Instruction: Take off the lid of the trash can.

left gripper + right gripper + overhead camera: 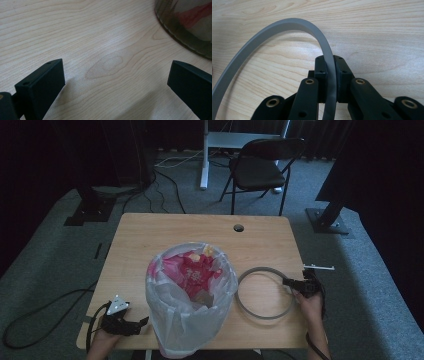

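High view: wooden table on grey carpet, with a bin lined by a translucent bag standing near the front edge, pink and red wrappers inside. Grey ring lying flat on the table just right of the bin, close to it but whether touching cannot be told. Right gripper reaching in from the right edge, fingers clamped on the ring's right side, hand behind it over the table's edge. Left gripper resting at the front left corner, pointing towards the bin, grey three-cornered plate on top, cable trailing off the left side.

Left gripper view: two black fingers spread wide, nothing between them but bare wood grain. Curved wall of the bin at the upper right, red showing through the lining, well apart from both fingers.

Right gripper view: fingers nearly closed, pinching the thin grey ring edge-on between the pads. Ring arching away up and to the left over the table, then curving back down to the lower left.
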Demonstrator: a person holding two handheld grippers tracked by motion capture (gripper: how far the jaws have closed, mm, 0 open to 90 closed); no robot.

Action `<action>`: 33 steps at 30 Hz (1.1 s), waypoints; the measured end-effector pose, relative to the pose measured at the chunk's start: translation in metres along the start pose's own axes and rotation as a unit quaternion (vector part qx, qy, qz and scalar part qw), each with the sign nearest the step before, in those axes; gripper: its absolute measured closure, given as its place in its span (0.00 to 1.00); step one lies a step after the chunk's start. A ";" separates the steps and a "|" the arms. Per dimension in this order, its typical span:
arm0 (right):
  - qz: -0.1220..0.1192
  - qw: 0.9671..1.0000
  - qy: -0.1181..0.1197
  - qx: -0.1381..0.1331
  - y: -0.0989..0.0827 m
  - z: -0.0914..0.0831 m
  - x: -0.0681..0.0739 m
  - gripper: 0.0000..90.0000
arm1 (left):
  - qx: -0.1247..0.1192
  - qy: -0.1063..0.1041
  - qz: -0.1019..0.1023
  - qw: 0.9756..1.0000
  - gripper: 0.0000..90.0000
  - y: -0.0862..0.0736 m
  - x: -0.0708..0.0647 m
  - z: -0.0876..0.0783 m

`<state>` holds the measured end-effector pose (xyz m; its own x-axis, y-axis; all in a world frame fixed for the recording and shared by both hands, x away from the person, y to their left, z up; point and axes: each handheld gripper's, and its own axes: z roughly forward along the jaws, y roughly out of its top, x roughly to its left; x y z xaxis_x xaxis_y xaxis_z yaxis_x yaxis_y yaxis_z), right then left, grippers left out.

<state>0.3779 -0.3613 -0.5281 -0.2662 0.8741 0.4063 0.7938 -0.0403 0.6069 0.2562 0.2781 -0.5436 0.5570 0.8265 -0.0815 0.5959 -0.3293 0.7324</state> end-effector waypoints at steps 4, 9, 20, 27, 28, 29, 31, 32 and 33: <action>-0.004 1.000 0.001 0.001 -0.002 0.004 -0.001 0.91 | 0.002 0.001 0.002 1.000 0.01 0.000 0.000 0.000; -0.004 1.000 -0.001 -0.003 -0.005 0.006 -0.004 0.91 | 0.004 0.001 0.002 1.000 0.01 0.000 0.000 0.000; -0.007 1.000 -0.012 0.001 -0.007 0.002 -0.007 0.82 | 0.005 0.002 0.004 1.000 0.01 0.000 -0.001 0.001; -0.025 0.999 -0.028 0.004 -0.006 -0.004 -0.002 0.70 | 0.006 0.002 0.004 1.000 0.01 0.000 -0.001 0.001; -0.028 0.999 -0.026 0.004 -0.005 -0.005 0.000 0.68 | 0.005 0.001 0.004 1.000 0.01 0.000 -0.001 0.001; -0.033 0.999 -0.026 0.005 -0.005 -0.006 0.001 0.65 | 0.005 0.002 0.004 1.000 0.01 0.000 -0.001 0.001; -0.039 0.999 -0.022 0.004 -0.004 -0.008 0.005 0.57 | 0.006 0.002 0.004 1.000 0.01 0.000 -0.001 0.000; -0.043 0.999 -0.016 0.004 -0.003 -0.009 0.006 0.54 | 0.006 0.002 0.004 1.000 0.01 0.000 -0.001 0.000; -0.049 0.999 -0.010 0.002 -0.002 -0.009 0.008 0.52 | 0.006 0.003 0.003 1.000 0.01 0.000 -0.001 0.001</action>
<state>0.3690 -0.3586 -0.5195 -0.3311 0.8835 0.3315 0.7668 0.0472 0.6401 0.2564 0.2771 -0.5437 0.5578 0.8268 -0.0730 0.5986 -0.3398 0.7254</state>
